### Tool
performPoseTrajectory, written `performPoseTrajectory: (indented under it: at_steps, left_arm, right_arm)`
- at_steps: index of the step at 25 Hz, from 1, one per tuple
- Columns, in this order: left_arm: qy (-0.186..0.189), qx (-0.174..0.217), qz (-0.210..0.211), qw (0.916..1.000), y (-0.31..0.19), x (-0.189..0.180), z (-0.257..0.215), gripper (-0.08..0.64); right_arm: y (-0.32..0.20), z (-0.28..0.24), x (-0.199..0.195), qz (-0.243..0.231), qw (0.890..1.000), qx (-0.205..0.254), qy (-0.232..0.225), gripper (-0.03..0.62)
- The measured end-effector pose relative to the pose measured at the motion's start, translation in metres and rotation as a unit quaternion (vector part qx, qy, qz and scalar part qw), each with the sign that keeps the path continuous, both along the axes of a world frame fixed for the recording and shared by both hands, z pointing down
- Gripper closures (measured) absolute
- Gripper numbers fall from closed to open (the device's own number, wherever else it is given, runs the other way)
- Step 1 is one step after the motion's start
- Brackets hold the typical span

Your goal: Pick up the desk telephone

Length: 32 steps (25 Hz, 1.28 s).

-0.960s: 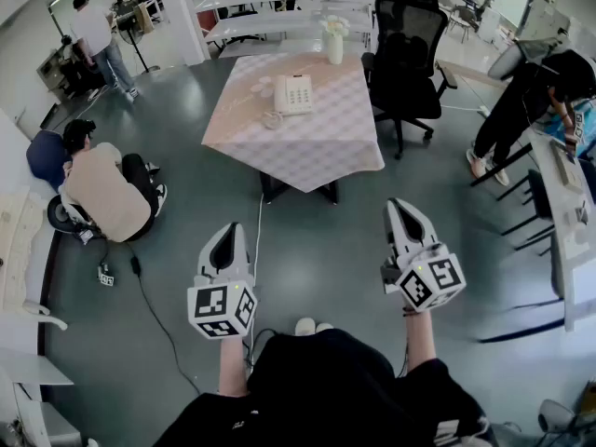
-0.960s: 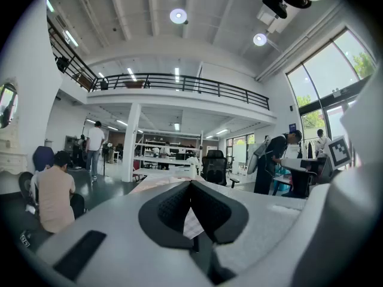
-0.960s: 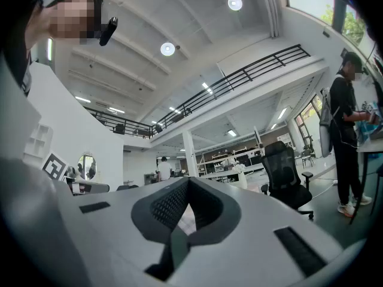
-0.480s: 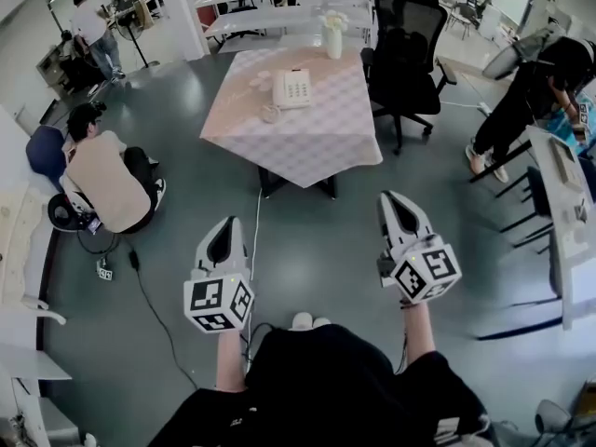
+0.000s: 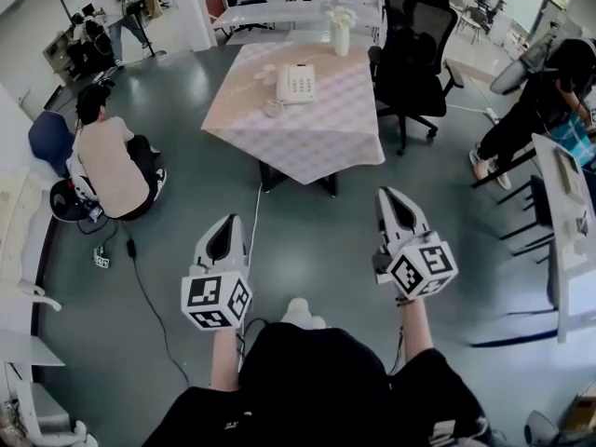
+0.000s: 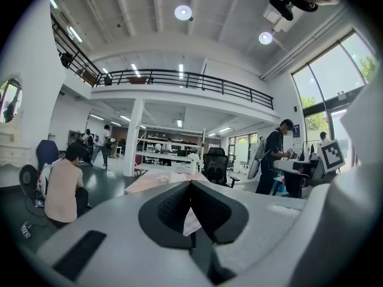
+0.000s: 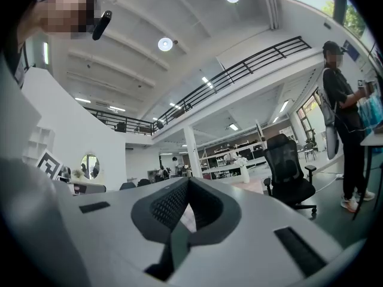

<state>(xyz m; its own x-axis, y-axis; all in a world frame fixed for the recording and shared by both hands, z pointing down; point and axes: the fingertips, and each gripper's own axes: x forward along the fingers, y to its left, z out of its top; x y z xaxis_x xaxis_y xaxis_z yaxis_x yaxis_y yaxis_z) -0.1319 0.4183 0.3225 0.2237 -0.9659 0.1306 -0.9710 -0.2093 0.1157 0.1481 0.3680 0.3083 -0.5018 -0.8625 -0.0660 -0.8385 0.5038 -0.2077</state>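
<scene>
Desk telephone (image 5: 296, 83) sits on the checked surface (image 5: 317, 142) far ahead, well apart from both tools, so I judge this the approach. My left tool (image 5: 227, 223) is closed on nothing, and my right tool (image 5: 390, 197) likewise. Next I must get close and open the jaws. In both gripper views my own jaws hide the phone, and its handset is too small to make out.
</scene>
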Motion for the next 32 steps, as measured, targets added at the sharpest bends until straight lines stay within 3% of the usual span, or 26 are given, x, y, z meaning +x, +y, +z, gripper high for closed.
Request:
performPoseTrajectory:
  at_steps: [11, 32]
  left_arm:
    - [0.009, -0.019, -0.013, 0.9997, -0.051, -0.011, 0.023, 0.561]
    - [0.015, -0.033, 0.035, 0.9987, -0.275, -0.021, 0.041, 0.56]
  right_arm:
    - [-0.06, 0.023, -0.012, -0.012, 1.0, -0.017, 0.003, 0.6]
    - [-0.261, 0.06, -0.051, -0.003, 0.999, -0.051, 0.013, 0.6]
